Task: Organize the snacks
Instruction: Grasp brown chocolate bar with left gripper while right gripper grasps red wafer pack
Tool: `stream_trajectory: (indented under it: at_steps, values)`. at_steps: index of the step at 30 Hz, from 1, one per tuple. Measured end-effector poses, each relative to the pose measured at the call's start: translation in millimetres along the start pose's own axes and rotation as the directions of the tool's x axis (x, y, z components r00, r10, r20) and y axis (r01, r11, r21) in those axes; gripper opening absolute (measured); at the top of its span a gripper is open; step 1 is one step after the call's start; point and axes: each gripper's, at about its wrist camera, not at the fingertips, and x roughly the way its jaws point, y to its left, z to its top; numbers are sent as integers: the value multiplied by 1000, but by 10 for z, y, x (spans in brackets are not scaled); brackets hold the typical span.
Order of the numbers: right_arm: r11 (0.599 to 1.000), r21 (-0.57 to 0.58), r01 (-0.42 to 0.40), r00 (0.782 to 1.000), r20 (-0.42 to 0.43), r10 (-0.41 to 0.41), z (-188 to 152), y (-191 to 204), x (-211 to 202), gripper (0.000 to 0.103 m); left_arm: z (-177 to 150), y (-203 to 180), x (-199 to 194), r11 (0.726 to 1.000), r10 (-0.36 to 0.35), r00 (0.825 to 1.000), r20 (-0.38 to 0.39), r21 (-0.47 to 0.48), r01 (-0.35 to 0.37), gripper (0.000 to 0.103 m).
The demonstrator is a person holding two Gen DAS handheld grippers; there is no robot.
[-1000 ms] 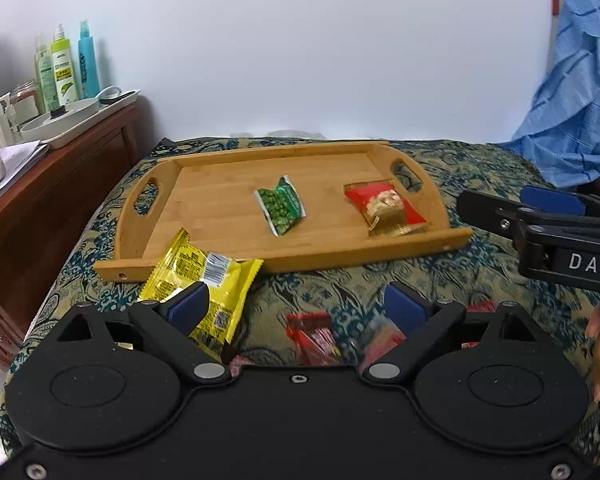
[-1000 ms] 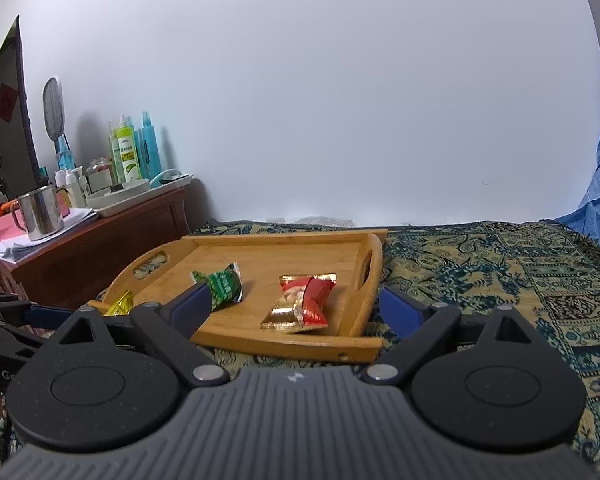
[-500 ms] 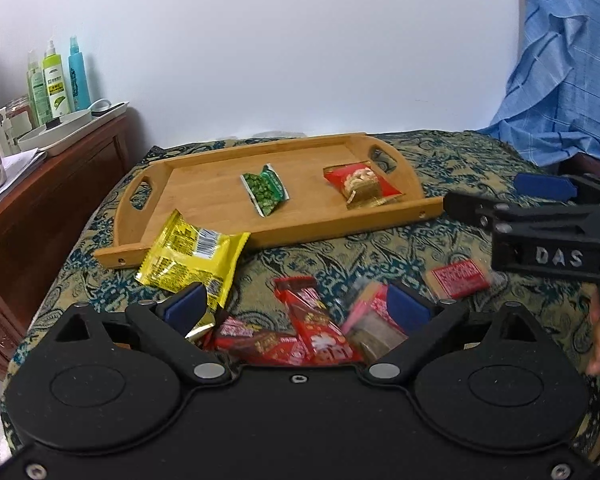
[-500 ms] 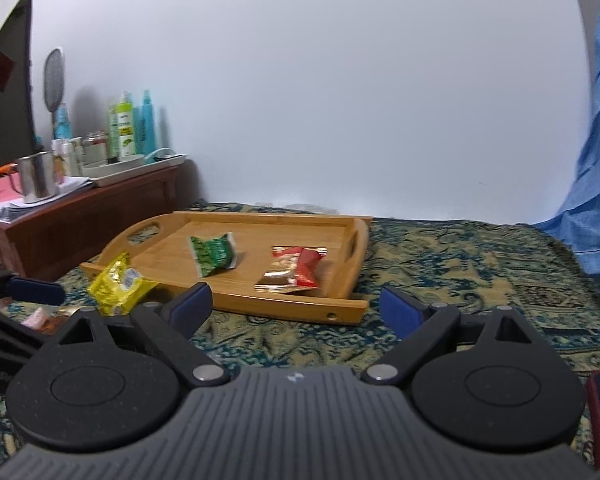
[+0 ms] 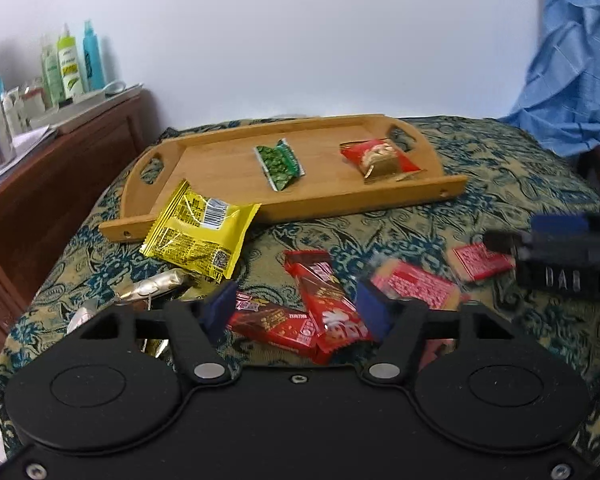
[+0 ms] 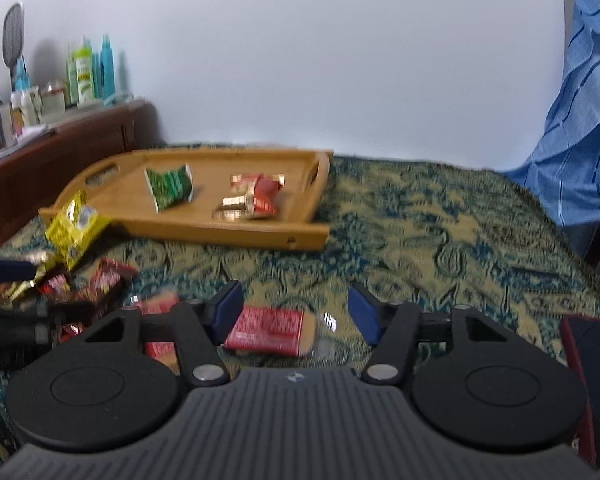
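A wooden tray (image 5: 340, 204) (image 6: 220, 234) on the patterned bedspread holds a green packet (image 5: 280, 162) (image 6: 168, 186) and a red nut packet (image 5: 380, 158) (image 6: 256, 196). A yellow packet (image 5: 200, 236) (image 6: 74, 228) leans on its near left corner. Loose snacks lie in front. My left gripper (image 5: 296, 314) hangs low over two dark red bars (image 5: 324, 300); its jaws are closing with the bars between them, pads not pressing. My right gripper (image 6: 296, 314) is closing over a red wafer packet (image 6: 272, 330) (image 5: 480, 260), which lies flat between its pads.
A second wafer packet (image 5: 416, 288) and silver and gold wrapped sweets (image 5: 152, 288) lie nearby. A brown sideboard (image 5: 60, 168) with bottles and a metal cup stands left. Blue cloth (image 6: 580, 140) hangs at right. A dark red object (image 6: 588, 360) sits at the near right.
Both grippers have sunk toward the loose snacks, which now fill the lower views. Both pairs of jaws have narrowed from wide open. The right view has tipped downward.
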Motion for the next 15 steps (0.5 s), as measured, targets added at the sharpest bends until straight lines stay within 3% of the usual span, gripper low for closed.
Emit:
stream_trajectory:
  at_steps: [4, 15]
  values:
    - [1000, -12, 3, 999, -49, -3, -76, 51, 43, 70, 39, 16, 71, 999, -18, 1000, -6, -26, 18, 60]
    - [998, -48, -29, 996, -80, 25, -109, 188, 153, 73, 49, -95, 367, 1000, -18, 999, -47, -13, 18, 57]
